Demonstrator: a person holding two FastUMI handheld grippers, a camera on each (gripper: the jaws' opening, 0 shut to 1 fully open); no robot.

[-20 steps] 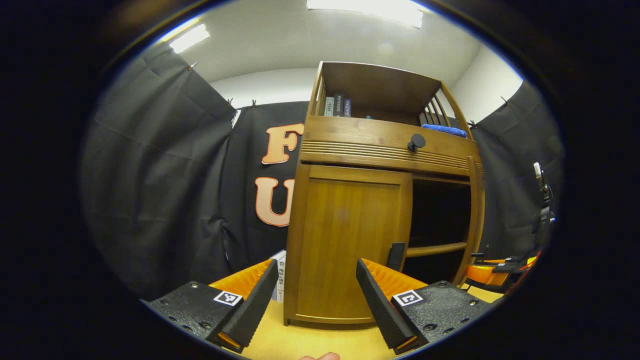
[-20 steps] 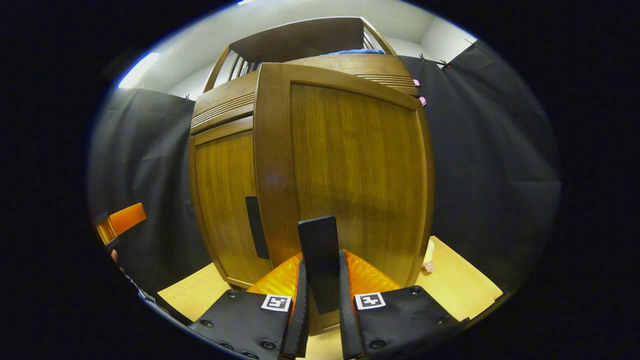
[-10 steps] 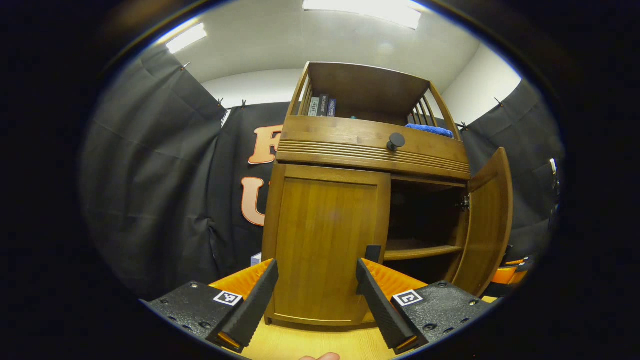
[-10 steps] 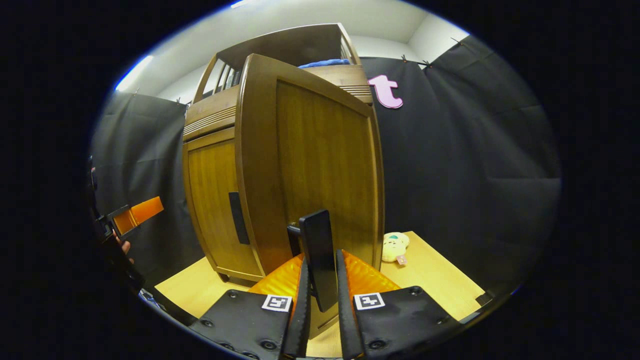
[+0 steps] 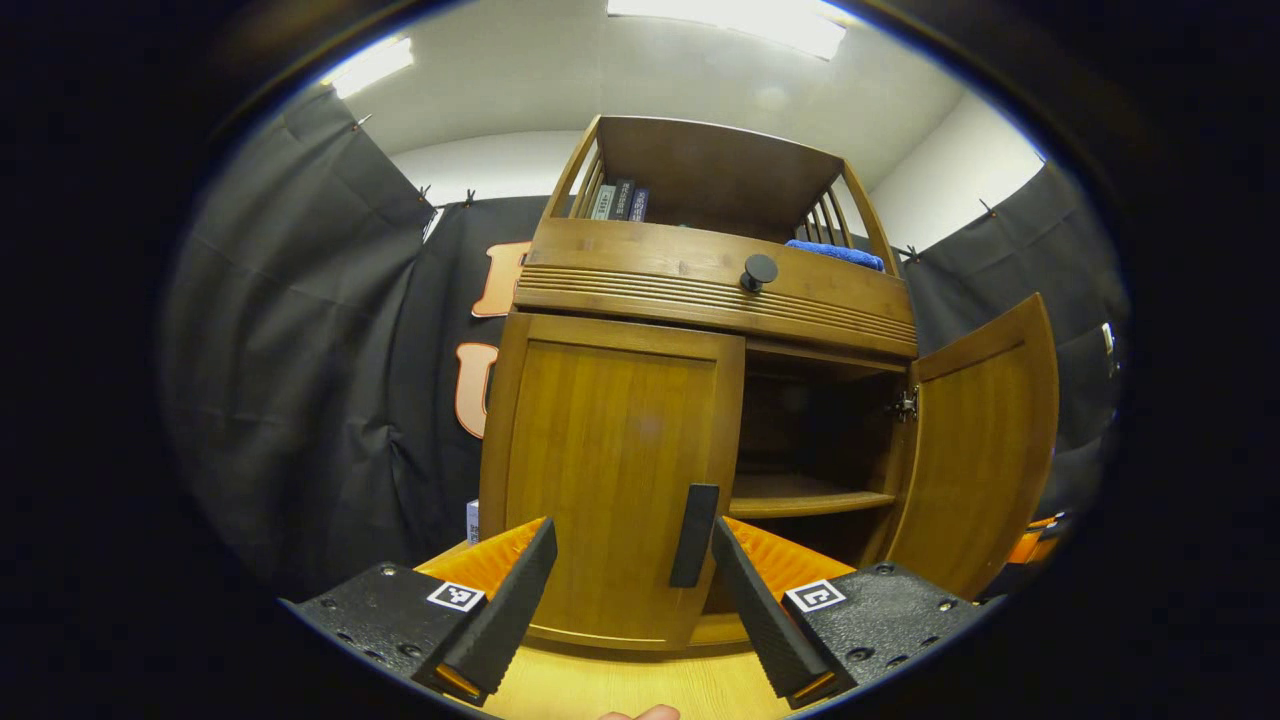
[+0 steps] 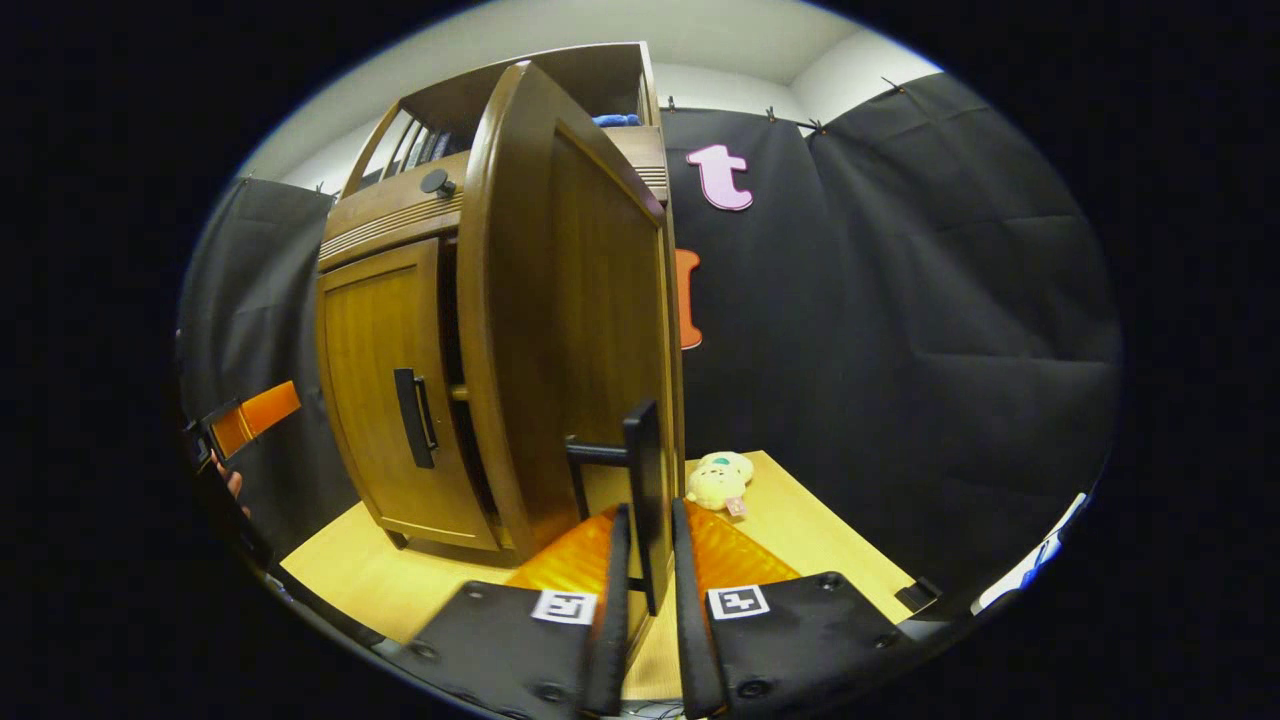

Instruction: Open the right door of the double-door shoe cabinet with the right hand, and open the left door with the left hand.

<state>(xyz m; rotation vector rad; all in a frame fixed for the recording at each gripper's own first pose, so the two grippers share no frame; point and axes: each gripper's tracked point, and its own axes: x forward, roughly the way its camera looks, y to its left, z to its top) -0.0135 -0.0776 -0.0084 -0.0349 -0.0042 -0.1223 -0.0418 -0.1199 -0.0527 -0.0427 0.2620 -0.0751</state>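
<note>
The right gripper [image 6: 648, 600] is clenched on the black bar handle [image 6: 640, 480] of the brown wooden right door [image 6: 580, 330], swung well open; that half looks done. The left gripper [image 5: 632, 590] gapes before the closed left door's black handle [image 5: 693, 535], untouched. Half a second ago the right door stood narrower and that handle lay farther off.

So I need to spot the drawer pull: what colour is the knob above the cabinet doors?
Black. The round knob on the ribbed wooden drawer front shows best in the left gripper view.
</note>
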